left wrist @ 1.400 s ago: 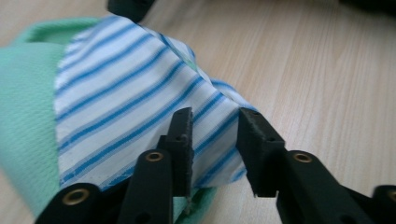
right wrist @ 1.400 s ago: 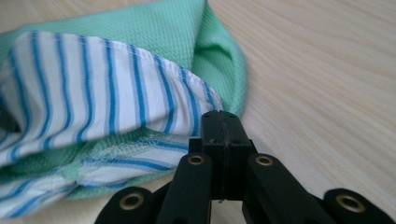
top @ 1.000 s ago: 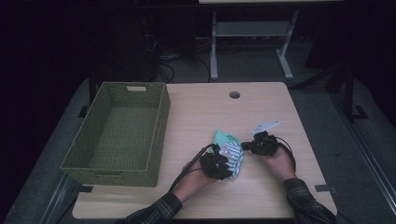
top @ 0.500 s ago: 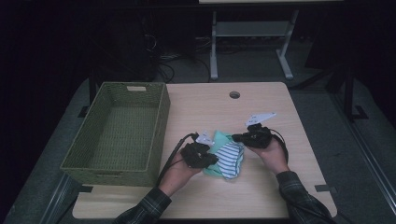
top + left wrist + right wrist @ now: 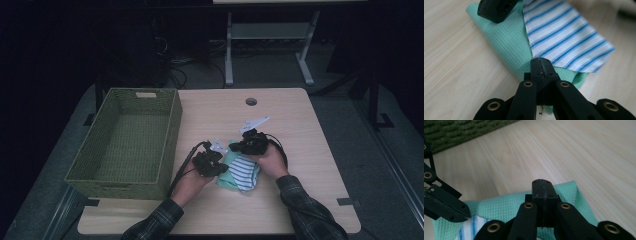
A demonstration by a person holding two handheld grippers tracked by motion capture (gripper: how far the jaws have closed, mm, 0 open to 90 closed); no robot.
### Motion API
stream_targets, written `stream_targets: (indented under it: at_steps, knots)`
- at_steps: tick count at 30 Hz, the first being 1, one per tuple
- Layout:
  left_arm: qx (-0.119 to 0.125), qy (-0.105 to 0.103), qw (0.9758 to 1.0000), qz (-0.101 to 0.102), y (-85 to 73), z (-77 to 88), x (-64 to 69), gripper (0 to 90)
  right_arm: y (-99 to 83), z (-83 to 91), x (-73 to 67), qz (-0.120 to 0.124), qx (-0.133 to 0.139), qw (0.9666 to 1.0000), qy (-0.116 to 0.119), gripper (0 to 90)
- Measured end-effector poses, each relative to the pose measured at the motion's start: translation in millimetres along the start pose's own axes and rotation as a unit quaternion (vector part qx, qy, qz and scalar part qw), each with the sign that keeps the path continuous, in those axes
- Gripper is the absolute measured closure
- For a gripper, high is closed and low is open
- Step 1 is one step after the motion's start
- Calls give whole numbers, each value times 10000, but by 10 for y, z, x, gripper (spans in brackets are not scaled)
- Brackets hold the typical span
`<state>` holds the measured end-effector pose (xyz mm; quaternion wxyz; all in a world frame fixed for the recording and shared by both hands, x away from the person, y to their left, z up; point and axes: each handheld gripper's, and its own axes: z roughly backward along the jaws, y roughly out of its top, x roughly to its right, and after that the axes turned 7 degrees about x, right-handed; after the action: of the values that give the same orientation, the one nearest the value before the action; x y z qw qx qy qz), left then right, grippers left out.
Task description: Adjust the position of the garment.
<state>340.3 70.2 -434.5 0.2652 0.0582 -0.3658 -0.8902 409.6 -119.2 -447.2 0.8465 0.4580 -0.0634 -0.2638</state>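
Note:
A mint-green cloth [image 5: 226, 176] lies folded on the wooden table [image 5: 300, 130], with a white cloth with blue stripes [image 5: 245, 172] on top of it. My left gripper [image 5: 212, 161] sits at the bundle's left corner. Its jaws have just closed, and in the left gripper view they [image 5: 541, 62] meet over the near corner of the green cloth [image 5: 506, 42], beside the striped cloth [image 5: 566, 32]. My right gripper [image 5: 245, 146] is at the far edge, and its shut jaws [image 5: 542, 185] pinch the rim of the green cloth [image 5: 506, 207]. The fabric inside both grips is hidden.
A deep green woven basket [image 5: 172, 132] stands empty on the left part of the table, close to my left hand. A round cable hole [image 5: 251, 101] is at the table's far edge. Bare wood stretches to the right and the front.
Both hands have shifted left toward the basket. The left gripper has shut at the cloth's corner, and the cloth bundle now lies flatter between and in front of the hands.

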Motion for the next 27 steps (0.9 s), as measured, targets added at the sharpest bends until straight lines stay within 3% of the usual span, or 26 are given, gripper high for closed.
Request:
stream_targets:
  at_steps: [6, 8, 11, 21, 27]
  knots:
    - [-316, 120, 9994, -44, -49, -98, -46, 897, -77, -191, 23, 95, -410, 9990, -119, 900]
    - [-342, 144, 9993, -71, -52, -99, -47, 897, -82, -190, 39, 21, -386, 9992, -78, 900]
    - [-359, 183, 9992, -65, -50, -99, -54, 897, -77, -182, 45, 148, -460, 9987, -149, 900]
    - [-433, 443, 9981, 50, 31, -129, -201, 897, -206, 44, 64, 86, -519, 9983, -251, 900]
    - [-409, 491, 9979, 104, 81, -165, -267, 897, -295, 183, 21, 102, -554, 9981, -266, 900]
